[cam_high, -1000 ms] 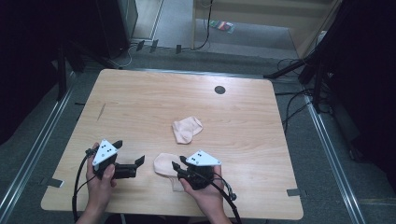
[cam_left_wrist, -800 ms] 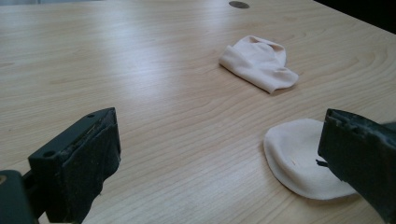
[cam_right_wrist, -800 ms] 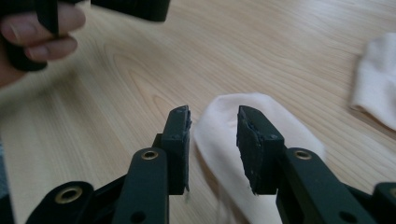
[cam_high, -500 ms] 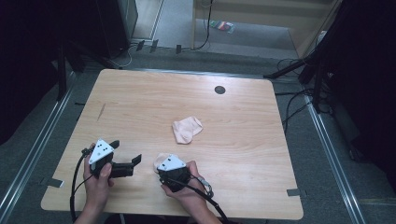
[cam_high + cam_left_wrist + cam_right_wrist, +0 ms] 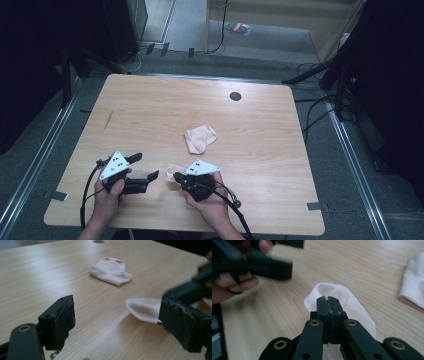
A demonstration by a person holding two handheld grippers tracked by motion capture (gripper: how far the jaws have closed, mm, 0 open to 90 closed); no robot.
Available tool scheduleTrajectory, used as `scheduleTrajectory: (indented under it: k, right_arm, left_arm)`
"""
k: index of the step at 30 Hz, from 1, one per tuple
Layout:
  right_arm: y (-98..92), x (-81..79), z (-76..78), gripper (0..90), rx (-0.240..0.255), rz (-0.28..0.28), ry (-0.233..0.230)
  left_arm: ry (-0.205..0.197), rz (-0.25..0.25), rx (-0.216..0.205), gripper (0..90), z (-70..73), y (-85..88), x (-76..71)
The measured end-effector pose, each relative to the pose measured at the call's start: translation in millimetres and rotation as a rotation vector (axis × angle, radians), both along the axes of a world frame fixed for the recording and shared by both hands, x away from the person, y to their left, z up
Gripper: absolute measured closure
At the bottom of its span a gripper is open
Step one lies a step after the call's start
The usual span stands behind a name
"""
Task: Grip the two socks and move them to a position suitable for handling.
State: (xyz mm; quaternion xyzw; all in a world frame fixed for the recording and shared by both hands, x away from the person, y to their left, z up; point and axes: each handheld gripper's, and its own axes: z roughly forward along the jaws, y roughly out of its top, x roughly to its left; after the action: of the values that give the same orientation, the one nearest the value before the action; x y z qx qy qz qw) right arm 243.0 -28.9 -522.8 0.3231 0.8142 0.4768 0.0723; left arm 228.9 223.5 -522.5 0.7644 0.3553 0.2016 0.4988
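Pale pink sock (image 5: 352,305), pinched by the right gripper's (image 5: 328,298) just-closed jaws, lies beyond them with its toe pointing toward the spread, empty left gripper (image 5: 142,167), whose jaws have just narrowed slightly.

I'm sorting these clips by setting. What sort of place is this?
Probably a lab recording bay: a bare wooden table, cables on the floor, metal floor rails.

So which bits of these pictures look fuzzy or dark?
High view: the room around the table is nearly black. Left gripper view: the right gripper at the edge is blurred, and the near sock casts a soft shadow. Right gripper view: the left gripper and hand are smeared and out of focus.
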Motion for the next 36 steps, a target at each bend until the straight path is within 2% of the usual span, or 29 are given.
scheduleTrajectory:
  k: [1, 2, 3, 4, 6, 11, 13, 14, 15, 16, 18, 19, 21, 23, 25, 26, 28, 29, 30, 32, 34, 36]
  right_arm:
    - [-4.0, -0.7, 4.2, 90.0, 0.028, 0.014, 0.001]
    - [-4.0, -0.7, 4.2, 90.0, 0.028, 0.014, 0.001]
    - [-6.6, -1.2, 7.7, 90.0, 0.043, 0.015, -0.005]
    - [-6.6, -1.2, 7.7, 90.0, 0.043, 0.015, -0.005]
    - [-9.1, -2.2, 11.9, 90.0, 0.065, 0.018, 0.001]
    - [-10.2, -3.5, 15.3, 90.0, 0.079, 0.026, 0.007]
    - [-10.4, -4.3, 16.9, 90.0, 0.085, 0.033, 0.008]
    - [-10.4, -4.3, 16.9, 90.0, 0.085, 0.033, 0.008]
    - [-11.0, -4.6, 17.9, 90.0, 0.090, 0.039, 0.019]
    - [-11.0, -4.6, 17.9, 90.0, 0.090, 0.039, 0.019]
    - [-11.7, -4.3, 18.4, 90.0, 0.096, 0.038, 0.028]
    - [-12.1, -3.7, 18.5, 90.0, 0.101, 0.040, 0.034]
    - [-12.4, -3.4, 18.4, 90.0, 0.100, 0.040, 0.034]
    - [-13.3, -2.1, 17.6, 90.0, 0.102, 0.037, 0.051]
    - [-13.6, -1.8, 17.5, 89.9, 0.102, 0.036, 0.054]
    - [-14.2, -0.6, 17.0, 90.0, 0.105, 0.036, 0.068]
    - [-14.5, -0.3, 16.9, 90.0, 0.104, 0.034, 0.070]
    - [-14.9, 0.3, 16.7, 89.9, 0.106, 0.032, 0.074]
    - [-15.8, 1.4, 16.2, 90.0, 0.110, 0.033, 0.088]
    - [-16.6, 2.6, 15.5, 90.0, 0.105, 0.034, 0.099]
    - [-16.9, 2.7, 15.3, 89.9, 0.108, 0.031, 0.101]
    - [-18.7, 3.3, 15.9, 89.9, 0.115, 0.025, 0.113]
  left_arm:
    - [-0.029, -0.059, 0.074, 14.6, -2.5, -6.2, -1.9]
    - [-0.029, -0.059, 0.074, 14.6, -2.5, -6.2, -1.9]
    - [-0.049, -0.089, 0.127, 14.7, -6.1, -10.1, -3.1]
    - [-0.049, -0.089, 0.127, 14.9, -6.1, -10.1, -3.1]
    - [-0.069, -0.130, 0.169, 15.0, -10.2, -16.1, -4.9]
    - [-0.079, -0.148, 0.184, 15.0, -11.8, -27.0, -6.4]
    - [-0.107, -0.124, 0.211, 17.9, -13.9, -31.4, -6.4]
    - [-0.107, -0.124, 0.211, 20.8, -13.9, -31.4, -6.4]
    - [-0.136, -0.104, 0.234, 25.7, -14.8, -32.7, -7.1]
    - [-0.153, -0.094, 0.244, 25.7, -14.9, -33.3, -8.0]
    - [-0.190, -0.101, 0.243, 35.3, -14.3, -35.0, -10.7]
    - [-0.207, -0.105, 0.246, 42.9, -13.9, -36.1, -11.8]
    - [-0.227, -0.115, 0.245, 45.9, -13.4, -38.7, -13.9]
    - [-0.248, -0.124, 0.257, 57.2, -13.5, -40.7, -15.8]
    - [-0.271, -0.126, 0.272, 59.5, -13.5, -42.3, -18.0]
    - [-0.280, -0.128, 0.281, 68.3, -13.1, -43.8, -19.6]
    - [-0.276, -0.128, 0.290, 77.3, -12.8, -44.4, -19.9]
    - [-0.270, -0.140, 0.293, 77.3, -12.6, -45.2, -19.9]
    - [-0.269, -0.138, 0.300, 85.6, -12.7, -46.0, -20.2]
    - [-0.265, -0.147, 0.312, 90.0, -12.3, -46.8, -20.1]
    - [-0.259, -0.140, 0.308, 89.6, -12.2, -46.0, -19.6]
    - [-0.248, -0.123, 0.289, 80.8, -13.4, -41.4, -18.2]
